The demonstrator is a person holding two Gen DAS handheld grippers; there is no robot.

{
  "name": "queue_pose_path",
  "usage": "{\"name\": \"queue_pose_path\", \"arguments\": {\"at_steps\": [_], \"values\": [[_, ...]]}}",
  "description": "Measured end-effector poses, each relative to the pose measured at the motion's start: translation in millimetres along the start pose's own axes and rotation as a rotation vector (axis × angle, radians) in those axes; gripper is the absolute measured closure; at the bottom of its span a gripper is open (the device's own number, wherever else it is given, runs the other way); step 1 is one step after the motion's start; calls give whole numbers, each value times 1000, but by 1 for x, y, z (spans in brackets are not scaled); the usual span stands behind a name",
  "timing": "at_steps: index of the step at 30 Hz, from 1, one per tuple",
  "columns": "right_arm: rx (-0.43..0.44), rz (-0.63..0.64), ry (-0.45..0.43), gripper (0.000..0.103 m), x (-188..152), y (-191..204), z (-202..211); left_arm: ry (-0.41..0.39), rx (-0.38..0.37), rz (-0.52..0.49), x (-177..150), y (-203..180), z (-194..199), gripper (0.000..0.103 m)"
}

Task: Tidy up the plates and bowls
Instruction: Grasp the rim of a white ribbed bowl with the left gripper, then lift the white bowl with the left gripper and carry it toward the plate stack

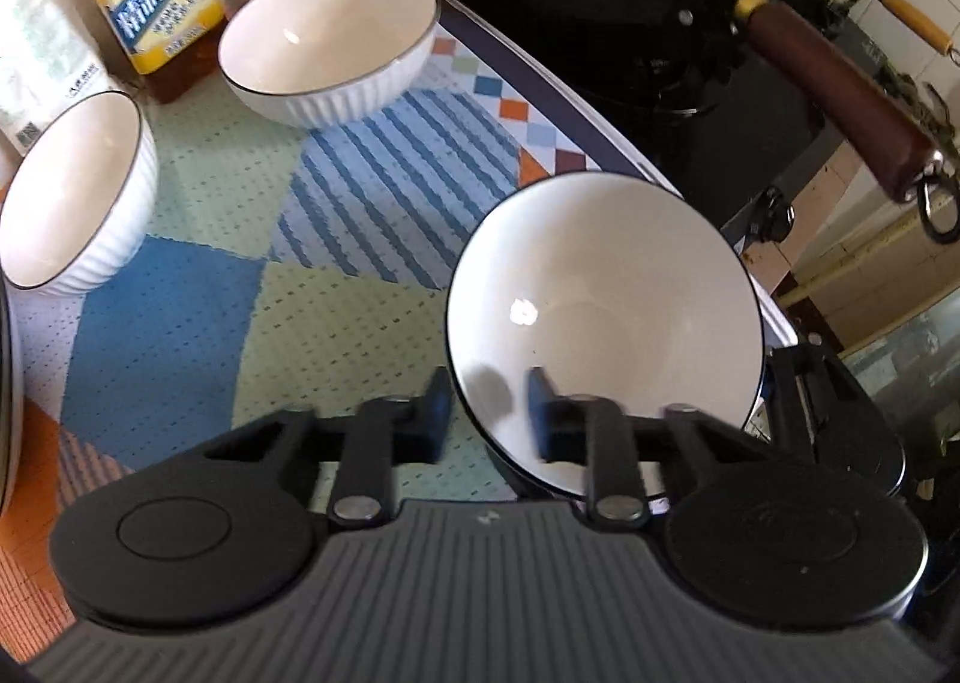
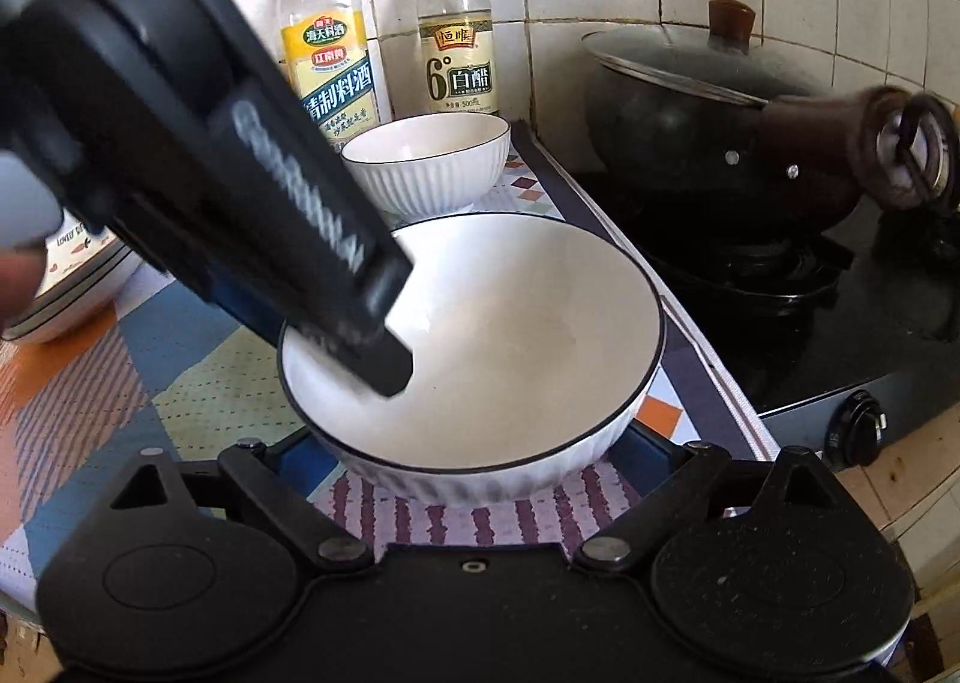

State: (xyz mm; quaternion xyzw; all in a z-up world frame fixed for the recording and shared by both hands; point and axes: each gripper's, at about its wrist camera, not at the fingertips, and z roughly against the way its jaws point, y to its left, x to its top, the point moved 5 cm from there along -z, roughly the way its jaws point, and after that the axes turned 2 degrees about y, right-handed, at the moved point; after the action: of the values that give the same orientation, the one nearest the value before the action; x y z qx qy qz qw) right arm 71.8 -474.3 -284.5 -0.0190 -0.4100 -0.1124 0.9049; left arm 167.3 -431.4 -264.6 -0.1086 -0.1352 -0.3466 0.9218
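The left tool (image 1: 489,413) is pinching the near bowl's (image 1: 606,299) rim; beside that bowl, the right tool's (image 2: 480,443) fingertips are hiding, jaws spread wide.

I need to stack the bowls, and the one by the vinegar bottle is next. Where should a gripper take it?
Grip the far bowl by its thin rim, coming from above on the near side, one finger inside and one outside. It stands upright and empty, and the bottles crowd its back edge.
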Motion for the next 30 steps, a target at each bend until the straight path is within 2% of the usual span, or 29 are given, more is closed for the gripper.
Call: {"name": "queue_pose_path", "arguments": {"at_steps": [2, 5, 12, 17, 26, 30], "values": [[4, 8, -22, 7, 0, 2, -1, -23, 24, -17, -3, -1, 0, 89], [17, -7, -33, 9, 0, 3, -1, -23, 12, 3, -6, 4, 5, 89], [100, 32, -15, 14, 0, 22, 10, -24, 47, 21, -24, 28, 32, 88], [187, 97, -15, 14, 6, 54, 13, -35, 85, 118, -48, 65, 54, 88], [377, 270, -5, 14, 12, 134, 10, -64, 162, 328, -104, 142, 93, 88], [463, 345, 30, 14, 13, 171, 6, -66, 175, 418, -130, 173, 105, 88]]}}
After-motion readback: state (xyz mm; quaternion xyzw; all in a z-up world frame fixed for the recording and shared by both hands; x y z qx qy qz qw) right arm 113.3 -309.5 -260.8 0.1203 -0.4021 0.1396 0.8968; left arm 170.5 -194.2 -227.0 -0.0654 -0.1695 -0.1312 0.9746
